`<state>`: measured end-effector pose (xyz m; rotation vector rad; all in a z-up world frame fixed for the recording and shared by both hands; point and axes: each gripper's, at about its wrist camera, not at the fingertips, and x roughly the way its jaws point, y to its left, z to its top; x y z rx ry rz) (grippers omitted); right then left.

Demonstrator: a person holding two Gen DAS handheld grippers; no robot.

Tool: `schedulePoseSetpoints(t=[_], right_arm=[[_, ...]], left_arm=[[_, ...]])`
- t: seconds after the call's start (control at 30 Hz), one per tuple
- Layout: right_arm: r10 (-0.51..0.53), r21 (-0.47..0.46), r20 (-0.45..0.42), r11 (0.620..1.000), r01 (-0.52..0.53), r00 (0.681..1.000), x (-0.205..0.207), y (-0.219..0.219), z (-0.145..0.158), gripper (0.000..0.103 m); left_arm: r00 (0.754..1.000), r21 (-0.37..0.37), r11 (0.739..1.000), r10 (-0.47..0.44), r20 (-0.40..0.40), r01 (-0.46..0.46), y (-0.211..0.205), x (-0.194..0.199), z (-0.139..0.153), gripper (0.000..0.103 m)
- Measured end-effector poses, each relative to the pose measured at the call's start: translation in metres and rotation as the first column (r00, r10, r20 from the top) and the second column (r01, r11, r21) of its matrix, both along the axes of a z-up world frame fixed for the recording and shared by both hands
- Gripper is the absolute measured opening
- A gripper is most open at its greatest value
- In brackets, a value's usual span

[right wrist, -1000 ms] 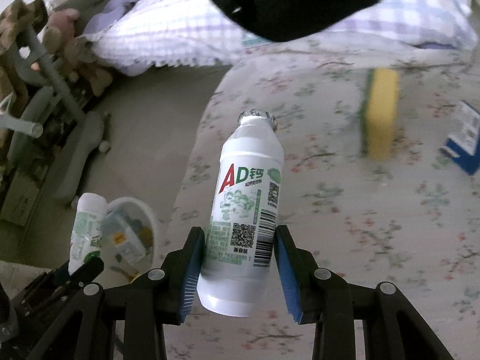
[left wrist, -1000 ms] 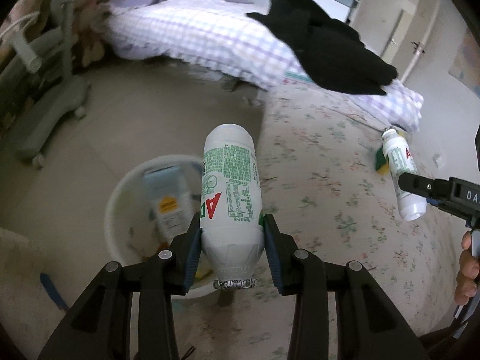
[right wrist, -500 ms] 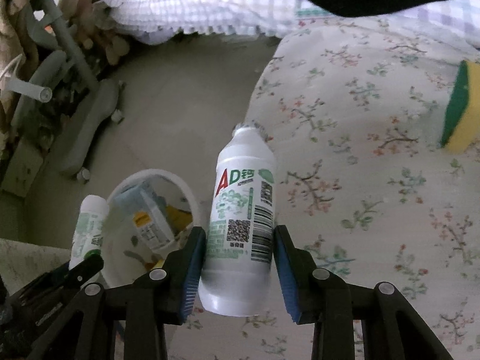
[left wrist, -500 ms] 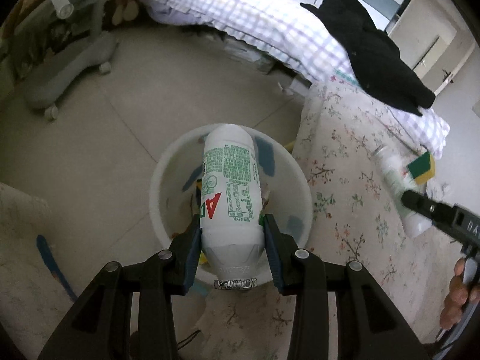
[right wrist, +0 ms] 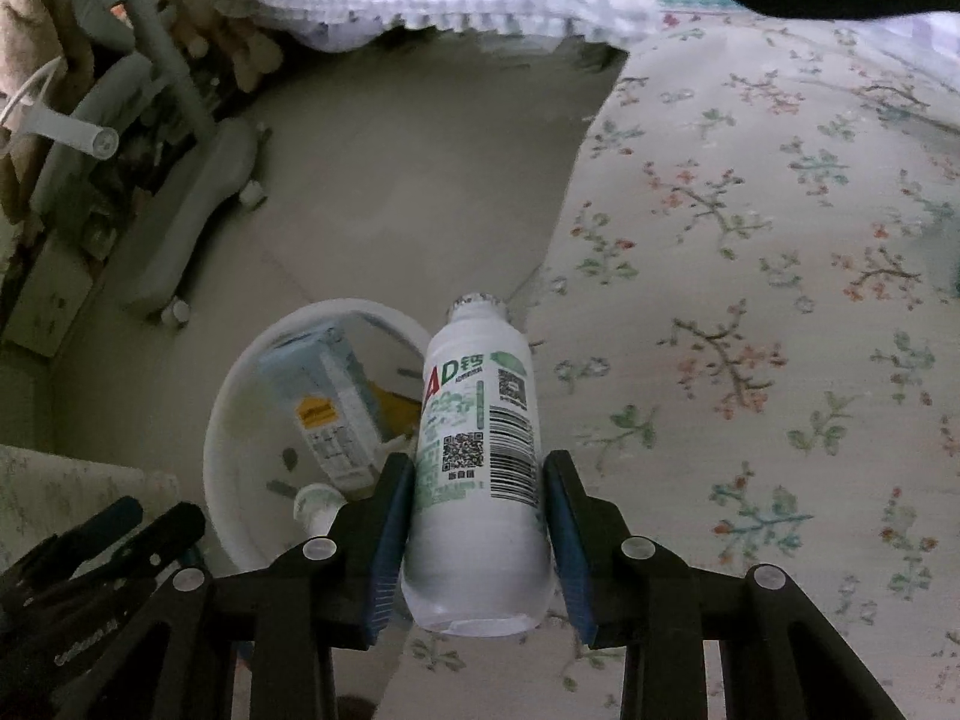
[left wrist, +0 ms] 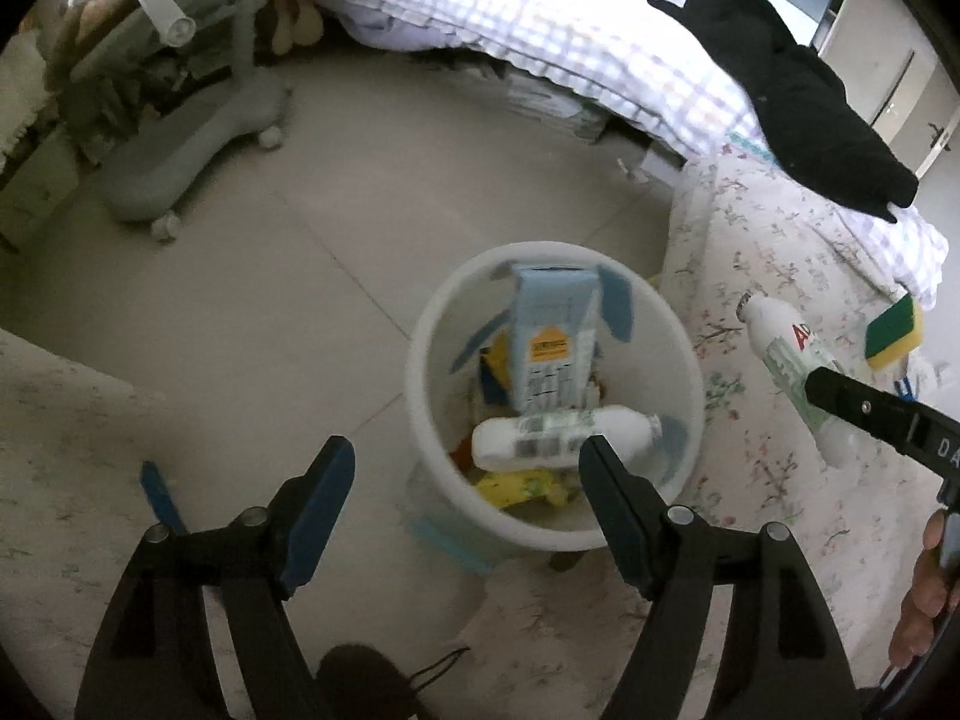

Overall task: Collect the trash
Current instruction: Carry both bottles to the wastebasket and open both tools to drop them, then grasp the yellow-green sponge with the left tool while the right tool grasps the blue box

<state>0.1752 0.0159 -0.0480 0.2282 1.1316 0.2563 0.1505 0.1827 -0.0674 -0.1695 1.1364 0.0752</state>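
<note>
White bin: a round plastic trash bin (left wrist: 555, 531) stands on the tiled floor (left wrist: 336, 192), just beside the near edge of the floral bedspread (right wrist: 750, 312), so litter picked off the bed can be dropped straight in.
Bin contents: a pale blue carton (left wrist: 552, 330) leans upright against the far wall; yellow wrappers (left wrist: 519, 489) lie at the bottom.
Dropped bottle: a white drink bottle (left wrist: 561, 438) lies on its side inside the bin, across the other trash.
Left gripper: the left gripper (left wrist: 468, 507) hangs over the bin's near rim, jaws opening with nothing between them, so that bottle looks already let go.
Right gripper: the right gripper (right wrist: 480, 531) clamps a second white bottle (right wrist: 477, 450) by its lower body, neck pointing away, over the bed's edge to the right of the bin.
Likely next: carrying it left over the opening before releasing.
Risk: letting go too soon would land it on the bedspread or the rim.
Still out: a yellow-green sponge (left wrist: 894, 333) rests far right on the bed.
</note>
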Motion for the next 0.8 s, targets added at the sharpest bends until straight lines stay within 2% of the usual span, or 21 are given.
schedulePoseSetpoints(t=[0.2,0.5,0.57,0.6,0.63,0.8], right_arm=[[0.044,0.018,-0.015,0.999,-0.043,0.999,0.004,0.026,-0.009,0.039],[0.09,0.048,-0.043,0.995,-0.088,0.995,0.012,0.053,-0.026,0.04],[0.108,0.039,-0.022,0.993,-0.107,0.994,0.013,0.057,-0.025,0.044],[0.107,0.015,-0.01,0.994,-0.107,0.994,0.014,0.057,-0.023,0.054],[0.103,-0.008,0.011,0.995,-0.103,0.995,0.013,0.055,-0.019,0.058],[0.08,-0.03,0.028,0.996,-0.079,0.996,0.009,0.039,-0.011,0.061]], left_arm=[[1.0,0.01,1.0,0.018,0.0,-0.018,0.015,-0.01,0.001,0.086],[1.0,0.045,0.999,0.024,0.005,-0.025,0.023,-0.017,0.002,0.087],[1.0,0.045,0.999,0.024,0.004,-0.024,0.025,-0.018,0.002,0.087],[1.0,0.044,0.999,0.024,0.003,-0.024,0.025,-0.019,0.002,0.088],[1.0,0.043,0.999,0.025,0.003,-0.025,0.026,-0.02,0.002,0.088],[1.0,0.039,0.999,0.025,0.009,-0.026,0.025,-0.022,0.004,0.088]])
